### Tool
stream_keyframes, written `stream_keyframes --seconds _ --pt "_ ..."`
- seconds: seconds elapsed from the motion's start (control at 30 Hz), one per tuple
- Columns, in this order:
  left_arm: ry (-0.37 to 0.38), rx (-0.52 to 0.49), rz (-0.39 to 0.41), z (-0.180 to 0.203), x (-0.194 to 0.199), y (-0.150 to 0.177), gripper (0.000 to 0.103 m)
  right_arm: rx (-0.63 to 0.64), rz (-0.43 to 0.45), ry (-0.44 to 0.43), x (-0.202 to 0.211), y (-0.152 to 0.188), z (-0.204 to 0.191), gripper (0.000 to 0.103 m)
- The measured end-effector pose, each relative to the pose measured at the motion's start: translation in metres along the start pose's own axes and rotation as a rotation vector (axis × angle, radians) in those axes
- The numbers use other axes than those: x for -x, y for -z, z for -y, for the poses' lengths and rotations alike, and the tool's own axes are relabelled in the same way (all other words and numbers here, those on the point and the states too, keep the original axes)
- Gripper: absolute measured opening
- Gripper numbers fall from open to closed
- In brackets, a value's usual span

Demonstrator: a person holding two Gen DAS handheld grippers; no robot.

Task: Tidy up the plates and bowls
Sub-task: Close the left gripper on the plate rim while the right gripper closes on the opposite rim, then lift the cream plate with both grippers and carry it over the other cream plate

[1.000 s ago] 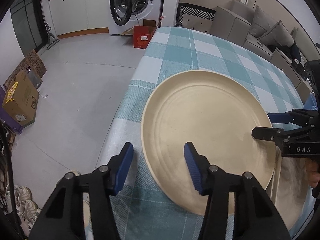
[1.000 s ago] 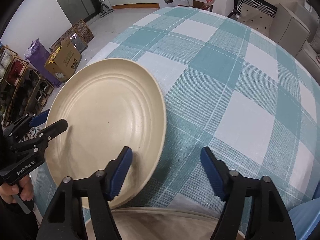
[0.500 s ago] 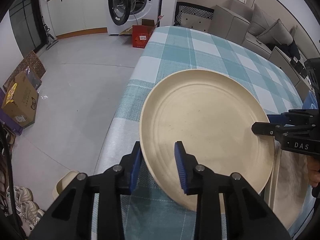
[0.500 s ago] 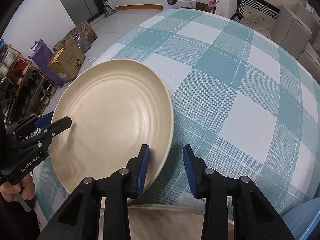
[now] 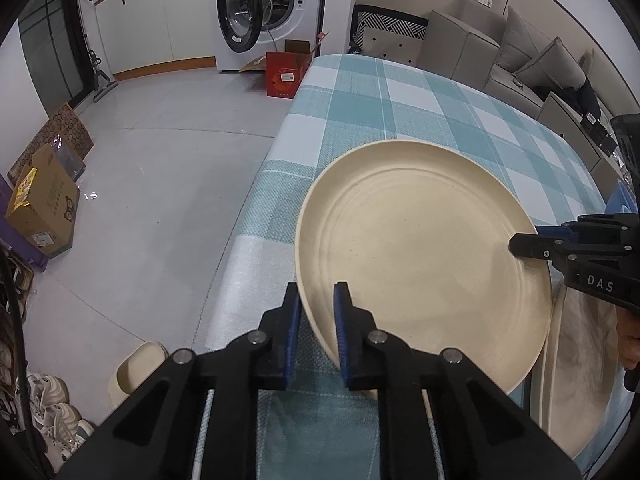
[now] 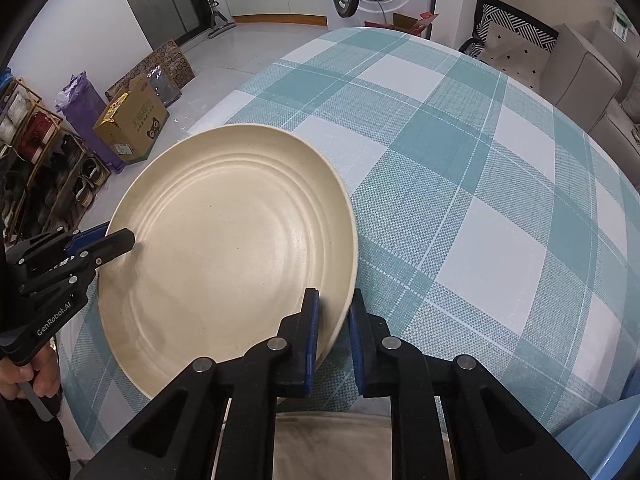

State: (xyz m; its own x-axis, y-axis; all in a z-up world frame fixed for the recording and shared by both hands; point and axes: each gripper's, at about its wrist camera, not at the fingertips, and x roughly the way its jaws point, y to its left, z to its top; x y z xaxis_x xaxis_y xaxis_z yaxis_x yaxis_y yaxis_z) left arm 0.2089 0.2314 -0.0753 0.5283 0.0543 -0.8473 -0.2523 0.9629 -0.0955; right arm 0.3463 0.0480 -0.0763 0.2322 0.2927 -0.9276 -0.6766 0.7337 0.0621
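- The plate (image 5: 420, 256) is a wide, round, cream-coloured dish with a matte, faintly speckled surface, a low upturned rim and a few shallow concentric ridges stepping down to a flat centre.
- It sits near the table's (image 6: 480, 184) left edge, close to the near left corner, on a tablecloth of teal and white checks; whether it rests flat or is lifted slightly off the cloth I cannot tell.
- The left gripper (image 5: 316, 320) has just been closing, and its blue-padded jaws now stand drawn in tight over the plate's rim on the side nearest the table's left edge, one pad outside the rim and one inside.
- The right gripper (image 6: 334, 328) has likewise just been closing, and it pinches the opposite side of the rim, one pad on the inner slope and the other on the outer wall.
- Each gripper shows in the other's view: the right one reaches in over the plate's far rim in the left wrist view, and the left one (image 6: 116, 242) does the same in the right wrist view, with a hand (image 6: 28, 372) below it on the handle.
- The plate holds nothing; its face is bare.
- A second cream dish (image 5: 576, 380) lies just beside the plate at the table's near edge, its rim running under the plate's; its inside looks smudged and brownish, and I cannot tell what, if anything, is in it.
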Motion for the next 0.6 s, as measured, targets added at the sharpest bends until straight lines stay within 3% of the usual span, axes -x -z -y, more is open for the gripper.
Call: stream_keyframes --seconds 0.6 --pt "-0.024 -0.002 0.025 0.0013 0.0082 -0.0041 0.014 -0.018 0.014 0.014 0.0003 -0.0043 0.0002 0.014"
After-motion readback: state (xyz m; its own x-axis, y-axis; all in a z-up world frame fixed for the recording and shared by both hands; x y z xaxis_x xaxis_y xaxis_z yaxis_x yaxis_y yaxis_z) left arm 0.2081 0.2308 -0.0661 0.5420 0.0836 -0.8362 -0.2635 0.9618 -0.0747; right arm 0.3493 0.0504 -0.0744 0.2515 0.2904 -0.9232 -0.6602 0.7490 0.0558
